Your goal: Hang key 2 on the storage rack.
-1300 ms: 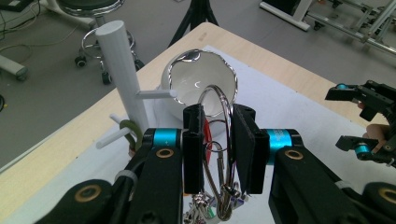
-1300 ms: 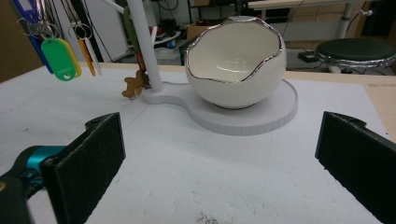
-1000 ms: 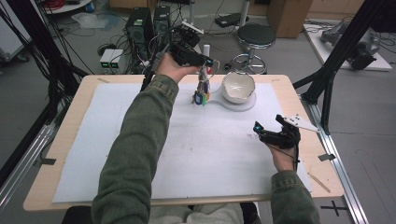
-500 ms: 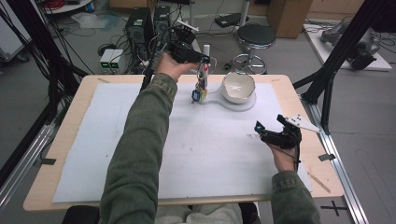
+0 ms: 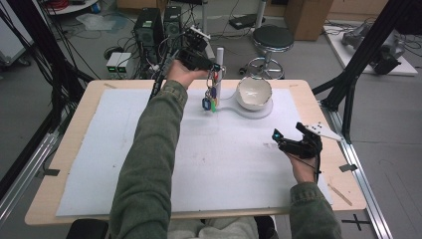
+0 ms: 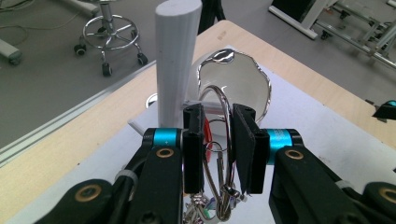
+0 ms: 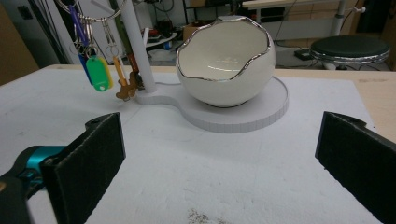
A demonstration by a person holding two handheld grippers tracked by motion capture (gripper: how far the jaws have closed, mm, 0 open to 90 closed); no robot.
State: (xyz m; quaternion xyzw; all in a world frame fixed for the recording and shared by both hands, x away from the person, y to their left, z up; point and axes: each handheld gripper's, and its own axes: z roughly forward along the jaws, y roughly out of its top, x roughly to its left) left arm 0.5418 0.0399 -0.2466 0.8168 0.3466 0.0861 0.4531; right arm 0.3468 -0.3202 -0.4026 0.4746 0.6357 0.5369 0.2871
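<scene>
The left gripper (image 5: pixel 215 67) is up at the far edge of the tabletop (image 5: pixel 64 149) w/ its fingers (image 6: pixel 193 140) pinched on a big metal key ring (image 6: pixel 219 135), so the whole bunch of keys (image 5: pixel 210 97) dangles free just beside the white post (image 5: pixel 219 59). Holding it by the ring makes sense imo: the ring stays open to the post and the tags hang clear below. Whether it's going on the post or coming off, can't tell from this.

The right gripper (image 5: pixel 288 142) sits low at the near right of the white mat (image 5: pixel 99 164), well apart from the action, fingers (image 7: pixel 91 158) spread wide w/ nothing in them. Prob just parked out of the way, facing the stand.

The egg-shaped bowl (image 7: pixel 224 60) w/ the jagged silver rim sits on the round part of the white base (image 7: pixel 252 114), and the post rises from the small end of that same base.

Counts: 2 grippers, 1 bowl, 1 post, 1 base, 1 main ring. On the bunch: 1 green tag (image 7: pixel 99 74), at least 1 blue one, and a brass-ish key (image 7: pixel 122 86). The rest is too bunched up to count properly.
</scene>
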